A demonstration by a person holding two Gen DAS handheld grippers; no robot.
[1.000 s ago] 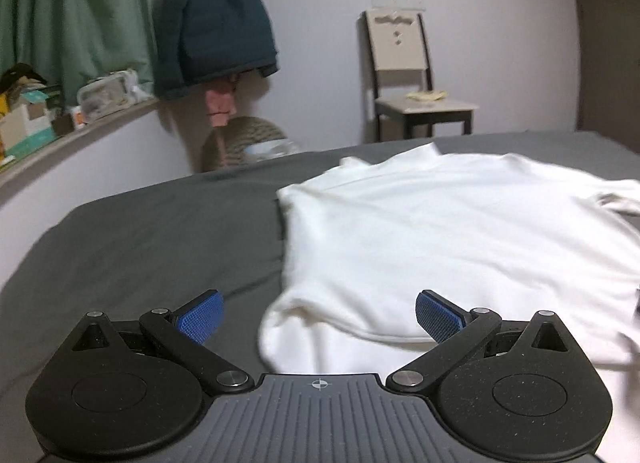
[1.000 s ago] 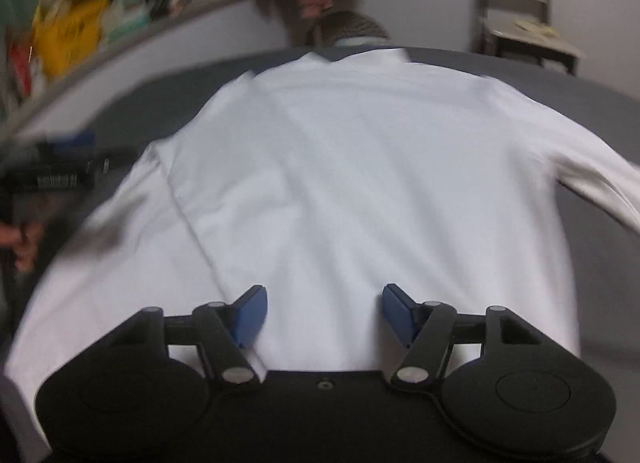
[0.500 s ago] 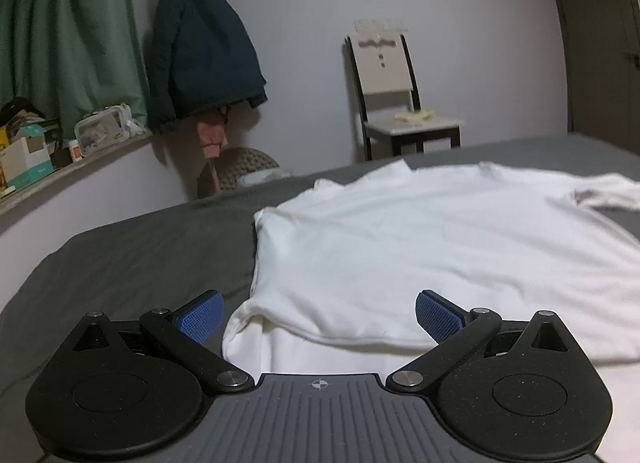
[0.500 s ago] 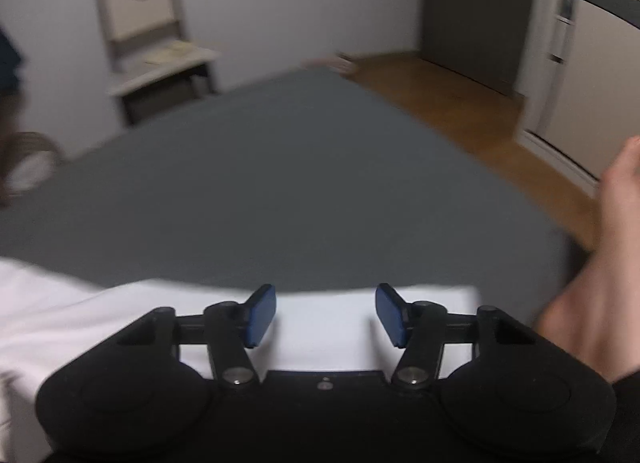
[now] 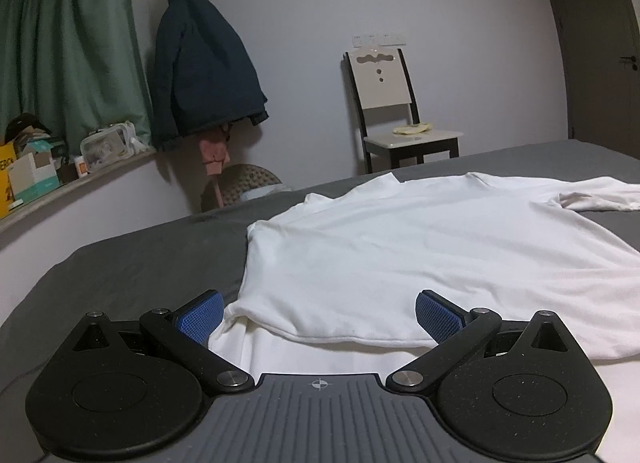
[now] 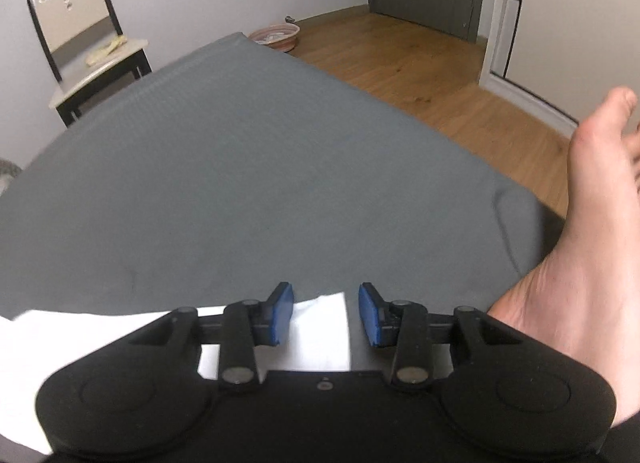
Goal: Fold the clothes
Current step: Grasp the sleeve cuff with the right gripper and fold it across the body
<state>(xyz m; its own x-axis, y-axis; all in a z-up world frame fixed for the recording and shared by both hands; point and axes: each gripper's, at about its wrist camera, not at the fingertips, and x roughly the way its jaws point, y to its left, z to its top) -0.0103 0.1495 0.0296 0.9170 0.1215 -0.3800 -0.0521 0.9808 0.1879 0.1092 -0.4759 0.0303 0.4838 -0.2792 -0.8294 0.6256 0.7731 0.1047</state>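
Observation:
A white long-sleeved shirt (image 5: 380, 247) lies spread on the grey bed (image 5: 140, 263), its near left part folded over itself. My left gripper (image 5: 318, 299) hovers low at that folded edge, open wide, with nothing pinched. In the right wrist view a white sleeve end (image 6: 320, 327) lies on the bed sheet (image 6: 240, 183) between the fingers of my right gripper (image 6: 325, 299). Its jaws are closing, and a gap still shows between the cloth and the right pad (image 6: 370, 315).
A bare foot (image 6: 592, 223) rests at the bed's right corner beside my right gripper. The bed edge drops to a wooden floor with a basket (image 6: 276, 37). Beyond the bed stand a chair (image 5: 384, 103), a hanging dark jacket (image 5: 200, 63) and a cluttered ledge (image 5: 40, 175).
My right gripper swung away from the shirt's body to the sleeve end near the bed corner, and its jaws narrowed. The left gripper shifted slightly along the folded edge, still open.

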